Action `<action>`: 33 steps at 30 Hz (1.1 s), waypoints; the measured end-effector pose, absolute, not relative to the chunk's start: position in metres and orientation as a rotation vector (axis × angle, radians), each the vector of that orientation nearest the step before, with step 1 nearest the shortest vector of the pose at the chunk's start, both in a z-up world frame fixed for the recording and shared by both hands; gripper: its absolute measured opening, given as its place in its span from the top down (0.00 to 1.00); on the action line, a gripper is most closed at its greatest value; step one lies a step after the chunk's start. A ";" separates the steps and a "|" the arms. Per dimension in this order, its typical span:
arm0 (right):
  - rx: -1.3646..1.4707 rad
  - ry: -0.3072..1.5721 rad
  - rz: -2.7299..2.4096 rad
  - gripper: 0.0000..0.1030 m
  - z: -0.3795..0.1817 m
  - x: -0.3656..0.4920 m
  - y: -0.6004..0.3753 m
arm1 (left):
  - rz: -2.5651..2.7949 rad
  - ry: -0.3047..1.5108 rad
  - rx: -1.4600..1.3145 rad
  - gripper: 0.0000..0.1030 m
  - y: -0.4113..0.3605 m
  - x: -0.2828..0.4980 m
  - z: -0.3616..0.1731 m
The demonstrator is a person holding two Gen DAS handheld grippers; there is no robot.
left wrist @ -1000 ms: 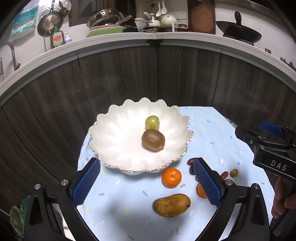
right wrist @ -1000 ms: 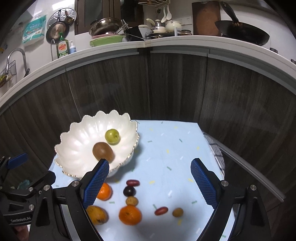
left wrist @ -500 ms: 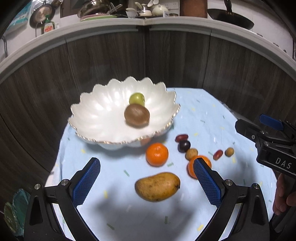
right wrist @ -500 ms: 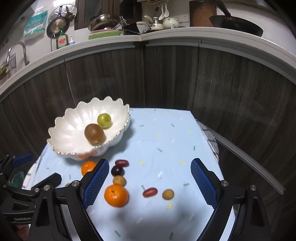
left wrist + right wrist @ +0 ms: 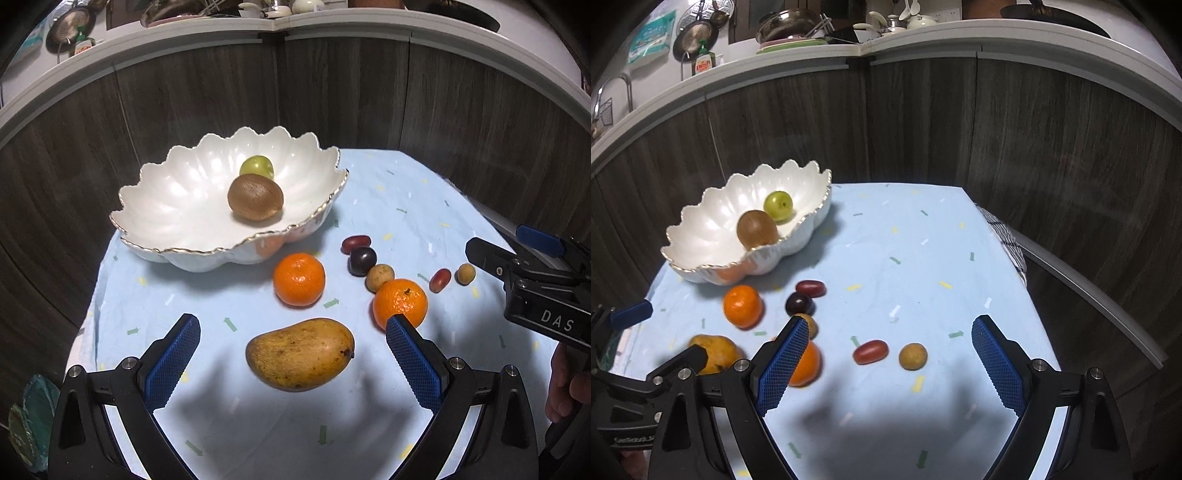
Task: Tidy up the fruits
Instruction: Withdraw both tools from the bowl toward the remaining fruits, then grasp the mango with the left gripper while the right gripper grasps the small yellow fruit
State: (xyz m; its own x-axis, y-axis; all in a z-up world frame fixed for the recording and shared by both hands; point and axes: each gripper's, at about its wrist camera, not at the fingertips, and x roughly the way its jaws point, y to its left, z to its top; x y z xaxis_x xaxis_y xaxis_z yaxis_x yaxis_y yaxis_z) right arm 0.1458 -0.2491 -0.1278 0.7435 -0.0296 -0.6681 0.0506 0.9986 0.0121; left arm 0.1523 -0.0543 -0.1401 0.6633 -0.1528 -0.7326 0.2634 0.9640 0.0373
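Note:
A white scalloped bowl (image 5: 166, 206) (image 5: 705, 229) holds a brown kiwi (image 5: 255, 198) (image 5: 756, 229) and a green fruit (image 5: 257, 167) (image 5: 778, 206). On the light blue cloth lie a mango (image 5: 300, 353) (image 5: 714, 352), two oranges (image 5: 299, 279) (image 5: 399, 302), a dark plum (image 5: 362, 260), red grapes (image 5: 355, 243) (image 5: 870, 351) and small tan fruits (image 5: 379, 277) (image 5: 913, 356). My left gripper (image 5: 291, 363) is open, its fingers on either side of the mango. My right gripper (image 5: 890, 363) is open and empty, low over the red grape and tan fruit.
The cloth-covered table (image 5: 923, 258) stands against a dark wood-panelled counter front (image 5: 332, 92). The counter top carries pans, dishes and a soap bottle (image 5: 701, 62). A checked cloth (image 5: 1008, 236) hangs at the table's right edge. The right gripper's body (image 5: 535, 288) shows at the left view's right side.
Both grippers have dropped lower toward the table. The left gripper has moved down from the bowl to the mango. The right one has closed in on the small fruits.

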 end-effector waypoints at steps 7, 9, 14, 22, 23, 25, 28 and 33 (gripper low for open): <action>0.016 0.751 -0.044 0.12 -0.143 0.152 -0.256 | -0.221 0.836 0.145 0.01 -0.062 0.157 -0.154; 0.026 0.762 -0.065 0.12 -0.149 0.154 -0.260 | -0.213 0.843 0.147 0.01 -0.063 0.160 -0.158; 0.051 0.780 -0.091 0.18 -0.159 0.157 -0.269 | -0.210 0.851 0.154 0.01 -0.067 0.162 -0.163; 0.093 0.843 -0.100 0.38 -0.177 0.161 -0.278 | -0.213 0.877 0.158 0.06 -0.070 0.163 -0.175; 0.099 0.850 -0.101 0.41 -0.178 0.162 -0.279 | -0.210 0.878 0.159 0.06 -0.071 0.163 -0.177; 0.113 0.859 -0.100 0.42 -0.179 0.163 -0.280 | -0.220 0.884 0.151 0.06 -0.071 0.163 -0.179; 0.118 0.877 -0.094 0.47 -0.183 0.166 -0.279 | -0.214 0.887 0.147 0.06 -0.071 0.165 -0.181; 0.099 0.886 -0.101 0.51 -0.185 0.171 -0.277 | -0.202 0.899 0.141 0.07 -0.069 0.167 -0.188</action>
State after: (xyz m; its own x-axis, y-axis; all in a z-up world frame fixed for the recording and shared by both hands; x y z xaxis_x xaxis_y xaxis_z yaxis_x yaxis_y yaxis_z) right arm 0.1713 -0.2766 -0.1849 0.6281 -0.0475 -0.7767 0.1292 0.9907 0.0439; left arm 0.1675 -0.0692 -0.1876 0.6055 -0.1150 -0.7875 0.2325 0.9719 0.0368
